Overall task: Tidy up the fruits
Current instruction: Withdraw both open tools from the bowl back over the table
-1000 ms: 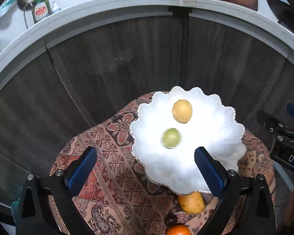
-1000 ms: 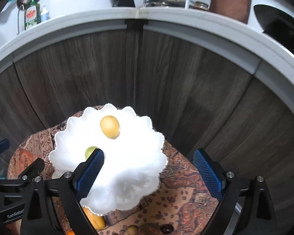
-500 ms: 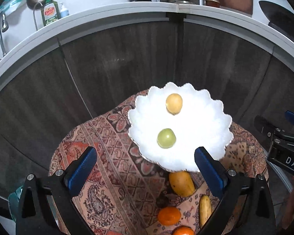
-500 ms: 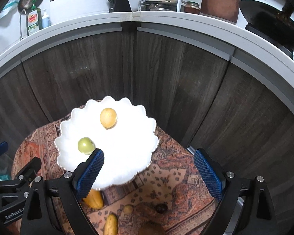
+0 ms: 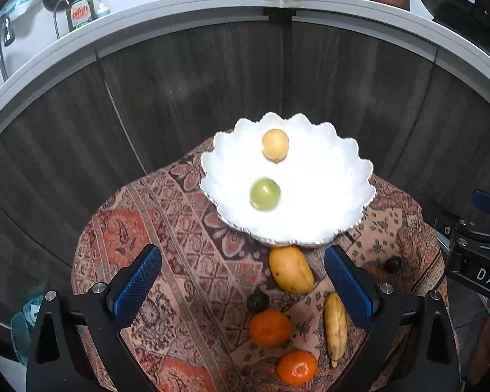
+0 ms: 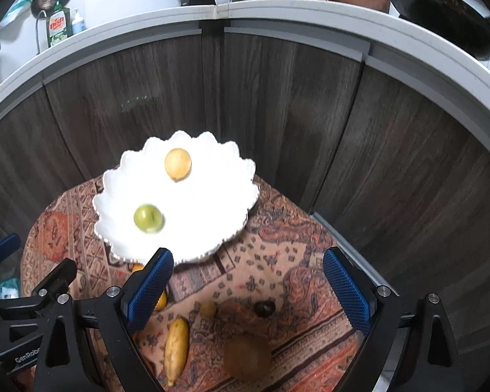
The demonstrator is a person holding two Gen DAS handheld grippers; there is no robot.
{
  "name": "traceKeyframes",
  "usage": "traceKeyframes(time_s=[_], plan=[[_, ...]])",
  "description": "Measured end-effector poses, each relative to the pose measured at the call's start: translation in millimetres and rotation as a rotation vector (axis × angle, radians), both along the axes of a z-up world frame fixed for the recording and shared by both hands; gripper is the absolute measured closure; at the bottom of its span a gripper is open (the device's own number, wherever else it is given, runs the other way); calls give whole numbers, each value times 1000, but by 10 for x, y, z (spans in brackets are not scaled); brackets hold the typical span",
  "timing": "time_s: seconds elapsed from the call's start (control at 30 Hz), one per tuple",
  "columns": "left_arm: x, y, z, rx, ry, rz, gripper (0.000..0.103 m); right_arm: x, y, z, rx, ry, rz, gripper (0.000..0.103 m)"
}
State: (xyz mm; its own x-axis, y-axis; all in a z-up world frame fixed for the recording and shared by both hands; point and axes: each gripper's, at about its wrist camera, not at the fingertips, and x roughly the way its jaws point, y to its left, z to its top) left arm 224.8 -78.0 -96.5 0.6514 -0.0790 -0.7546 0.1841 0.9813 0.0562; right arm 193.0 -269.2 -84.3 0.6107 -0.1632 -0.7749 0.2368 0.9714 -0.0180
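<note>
The dark wood cabinet fronts (image 5: 186,98) fill the background under a white worktop (image 5: 179,9). In front of them stands a small table covered by a patterned cloth (image 5: 179,245). A white scalloped bowl (image 5: 326,202) rests on the far part of the cloth. The left hand-held gripper (image 5: 241,285) and the right hand-held gripper (image 6: 246,289) both hang above the near side of the cloth, each with its jaws wide apart and nothing between them.

Inside the bowl lie a yellow round fruit (image 5: 275,145) toward the far rim and a green round fruit (image 5: 265,193) nearer the left wall, well apart. On the cloth, a mango (image 5: 290,269) lies just beside the bowl's near edge. A banana (image 5: 335,326) lies near it. Two oranges (image 5: 270,327) sit left of the banana. A small dark fruit (image 5: 258,301) sits between the mango and the nearer orange.
</note>
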Motion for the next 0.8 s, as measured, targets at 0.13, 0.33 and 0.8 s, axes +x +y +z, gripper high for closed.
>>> traceKeyframes(time_s=[0.13, 0.33, 0.8], plan=[[-95, -4, -100, -1, 6, -3, 2, -108, 11, -91, 0, 15, 0, 9], [-278, -9, -302, -12, 22, 2, 2, -289, 39, -243, -6, 27, -4, 9], [-586, -45, -761, 2, 52, -30, 3, -604, 44, -697, 0, 83, -19, 9]])
